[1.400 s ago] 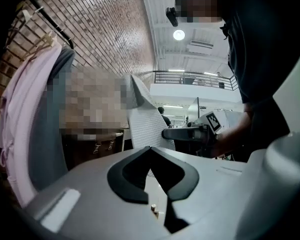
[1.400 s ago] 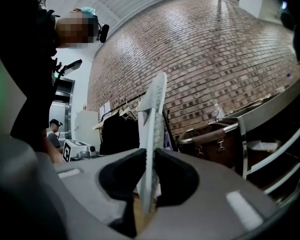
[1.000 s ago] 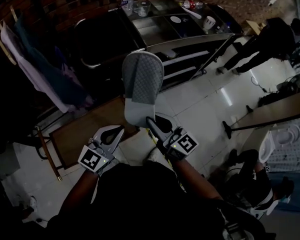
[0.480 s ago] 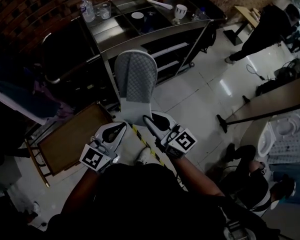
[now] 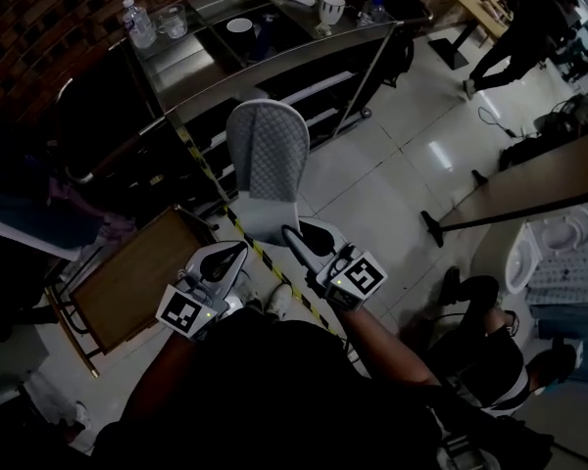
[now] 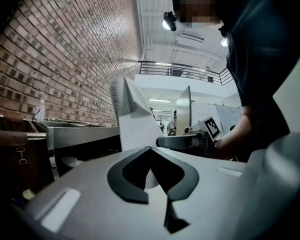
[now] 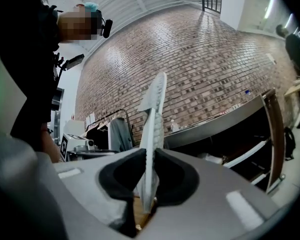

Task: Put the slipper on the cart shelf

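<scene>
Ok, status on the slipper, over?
Right gripper clamped on slipper heel. Left gripper shut, empty, beside it. Cart ahead, slipper not shelved yet. Nothing seen between them.

Both forearms were stretched out from the bottom centre of the head view, grippers side by side mid-frame, pointing level. Right gripper (image 5: 294,235) was pinching the slipper (image 5: 267,155); left gripper (image 5: 235,253) sat closed, empty.
</scene>
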